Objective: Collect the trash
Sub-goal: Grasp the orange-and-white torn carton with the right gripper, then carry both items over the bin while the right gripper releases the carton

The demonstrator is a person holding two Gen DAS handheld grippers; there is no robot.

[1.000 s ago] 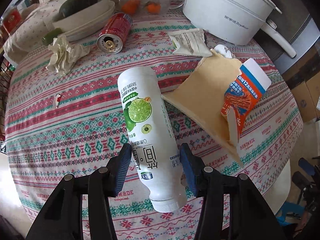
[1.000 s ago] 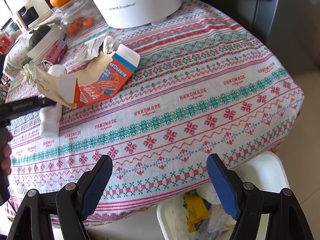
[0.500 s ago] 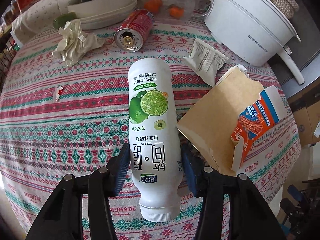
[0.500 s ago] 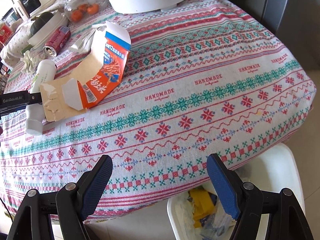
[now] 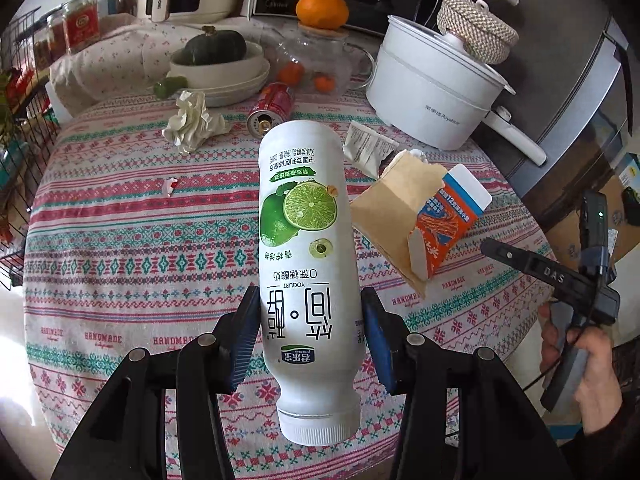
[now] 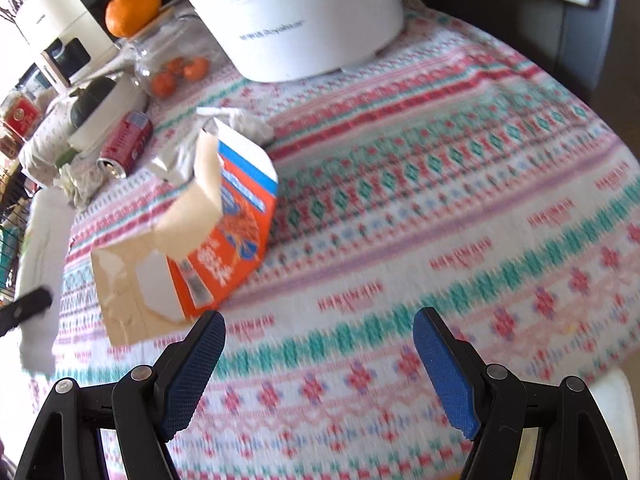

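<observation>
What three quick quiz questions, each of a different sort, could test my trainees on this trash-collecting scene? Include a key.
1. True or false: the left gripper holds the yogurt bottle cap-up.
2. Which lies on its side: A) soda can B) white pot?
3. Fill in: the right gripper is ___.

Key: 1 false, the cap points down; 2 A; 3 open, nothing between its pads.

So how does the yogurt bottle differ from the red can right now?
The yogurt bottle is white, tall and clamped in the left gripper, off the table, cap still on. The red can is shorter, lies on its side on the tablecloth, its opened top showing. Both are drink containers.
</observation>
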